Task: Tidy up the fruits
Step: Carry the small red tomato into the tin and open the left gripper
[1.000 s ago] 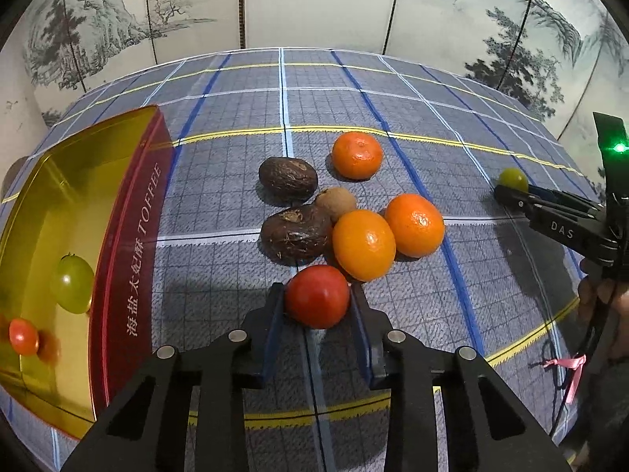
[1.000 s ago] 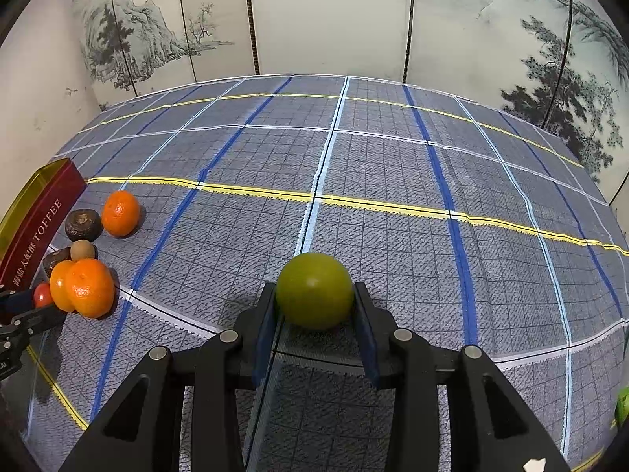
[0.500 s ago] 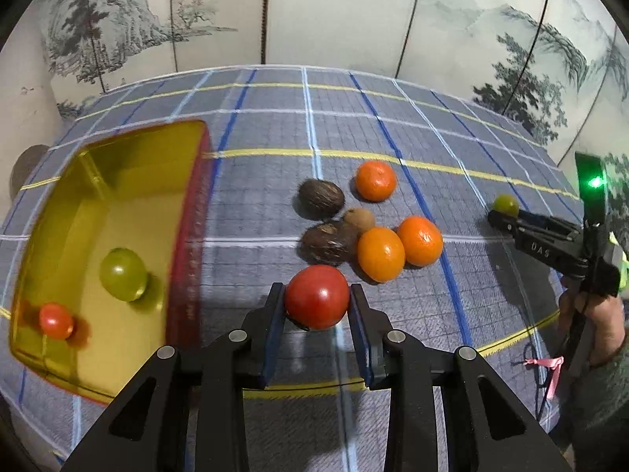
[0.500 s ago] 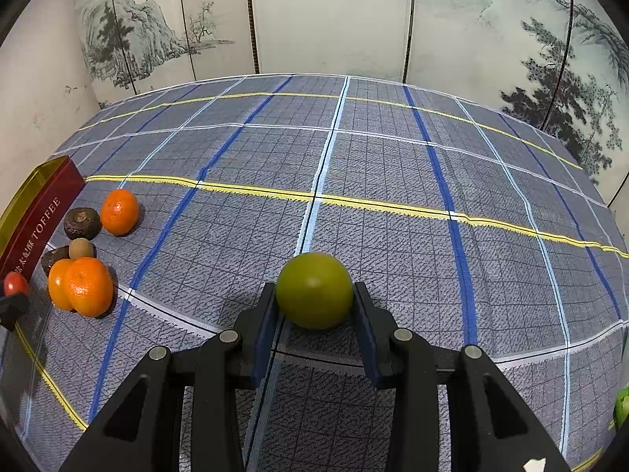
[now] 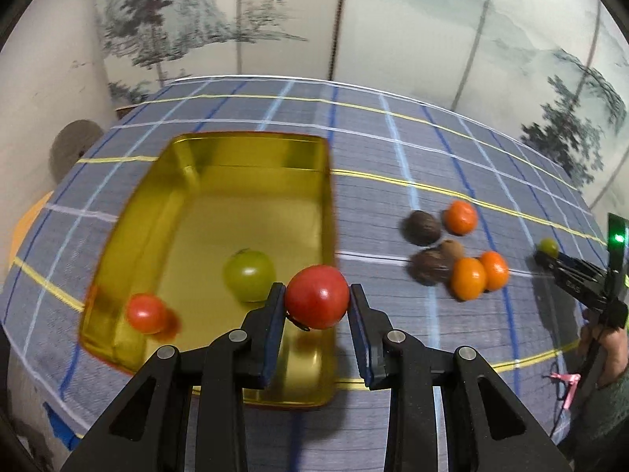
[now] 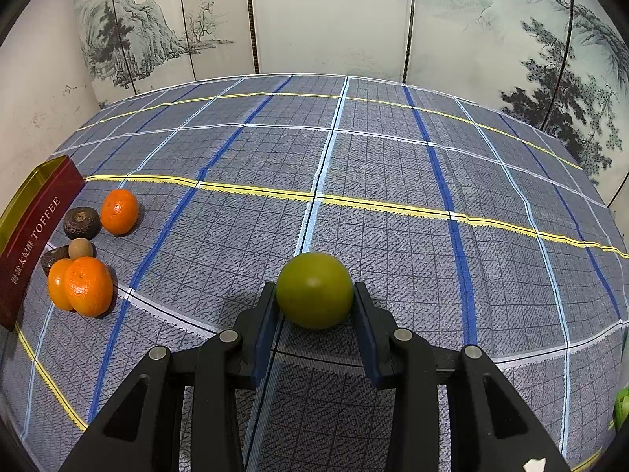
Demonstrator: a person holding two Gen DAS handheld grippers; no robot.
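The bench (image 6: pixel 393 165) has a grey checked cloth. On it stands a golden toffee tin (image 5: pixel 251 157), with one green tomato (image 5: pixel 248 280) and one small red tomato (image 5: pixel 146 312) inside. The left claw (image 5: pixel 317 306) is closed on a red tomato (image 5: pixel 317 301) above the tin's near right edge. The right claw (image 6: pixel 314 303) grips a green fruit (image 6: pixel 314 289) over the cloth. Three mandarins (image 6: pixel 88 285) lie beside the tin.
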